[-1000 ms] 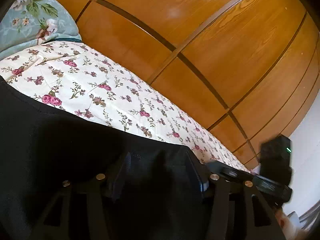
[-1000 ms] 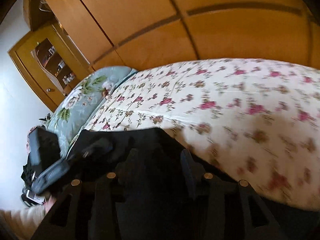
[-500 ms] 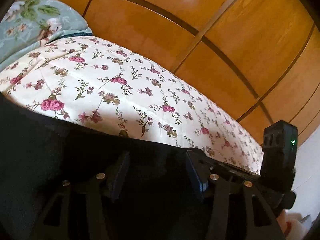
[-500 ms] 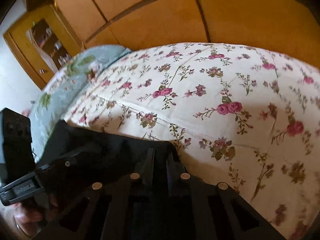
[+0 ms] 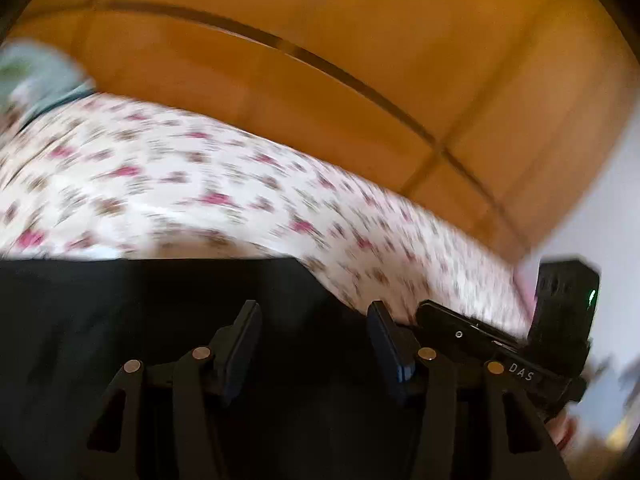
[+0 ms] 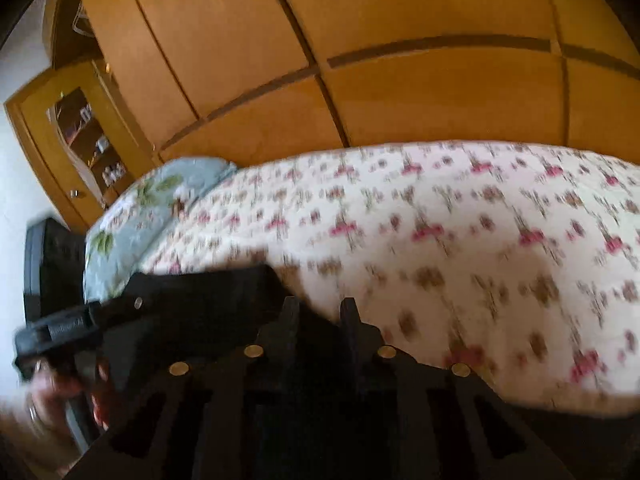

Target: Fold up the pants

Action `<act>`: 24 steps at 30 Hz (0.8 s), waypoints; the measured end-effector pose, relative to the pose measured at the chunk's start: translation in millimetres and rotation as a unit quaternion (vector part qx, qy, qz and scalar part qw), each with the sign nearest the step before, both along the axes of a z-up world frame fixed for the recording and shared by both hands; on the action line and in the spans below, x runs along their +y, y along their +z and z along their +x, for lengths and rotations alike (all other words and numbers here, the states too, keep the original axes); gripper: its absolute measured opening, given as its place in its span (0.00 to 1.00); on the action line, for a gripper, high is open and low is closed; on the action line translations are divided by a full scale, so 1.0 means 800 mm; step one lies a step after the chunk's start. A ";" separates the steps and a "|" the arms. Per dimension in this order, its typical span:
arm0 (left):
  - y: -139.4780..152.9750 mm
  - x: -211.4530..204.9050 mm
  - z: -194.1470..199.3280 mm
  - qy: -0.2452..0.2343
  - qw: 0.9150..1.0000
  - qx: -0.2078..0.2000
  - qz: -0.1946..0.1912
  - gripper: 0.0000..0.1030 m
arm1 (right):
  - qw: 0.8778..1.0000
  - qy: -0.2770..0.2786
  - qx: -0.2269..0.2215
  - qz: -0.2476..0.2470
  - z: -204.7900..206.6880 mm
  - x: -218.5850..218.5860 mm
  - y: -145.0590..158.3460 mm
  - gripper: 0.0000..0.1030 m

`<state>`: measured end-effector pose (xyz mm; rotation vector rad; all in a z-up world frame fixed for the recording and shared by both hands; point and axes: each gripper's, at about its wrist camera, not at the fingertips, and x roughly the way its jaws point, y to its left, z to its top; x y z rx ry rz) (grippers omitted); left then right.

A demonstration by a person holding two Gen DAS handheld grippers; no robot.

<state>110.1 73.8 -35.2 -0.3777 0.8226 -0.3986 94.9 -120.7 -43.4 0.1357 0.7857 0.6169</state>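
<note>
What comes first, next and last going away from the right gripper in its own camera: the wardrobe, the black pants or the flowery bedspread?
1. Black pants, right at the right gripper.
2. Flowery bedspread, beyond it.
3. Wardrobe, behind the bed.

left gripper point(image 5: 314, 320): matte black, flat paddle fingers point(image 5: 244, 340), round silver pivot screws | right gripper point(image 5: 520, 344): black too, white "DAS" lettering, green LED lit on its boxy module | hand point(image 6: 60, 400): bare skin, ring worn, blurred
</note>
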 end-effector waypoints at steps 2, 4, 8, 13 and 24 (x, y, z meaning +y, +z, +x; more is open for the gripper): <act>-0.008 -0.027 0.010 -0.023 0.998 0.000 0.056 0.42 | 1.000 0.004 0.004 -0.028 -0.006 -0.002 -0.012 0.21; -0.022 -0.040 0.028 -0.020 0.995 0.017 0.098 0.35 | 0.999 0.001 0.010 -0.047 -0.006 -0.006 -0.022 0.15; -0.045 -0.031 0.058 -0.005 0.995 0.033 0.095 0.31 | 0.997 -0.043 0.014 -0.062 0.008 -0.016 -0.036 0.01; -0.051 -0.020 0.064 -0.003 0.997 0.031 0.070 0.31 | 0.997 -0.055 0.019 -0.042 0.015 -0.022 -0.045 0.00; -0.029 0.026 0.012 0.055 0.998 0.020 -0.029 0.51 | 0.985 -0.144 -0.015 0.091 -0.047 -0.106 -0.003 0.42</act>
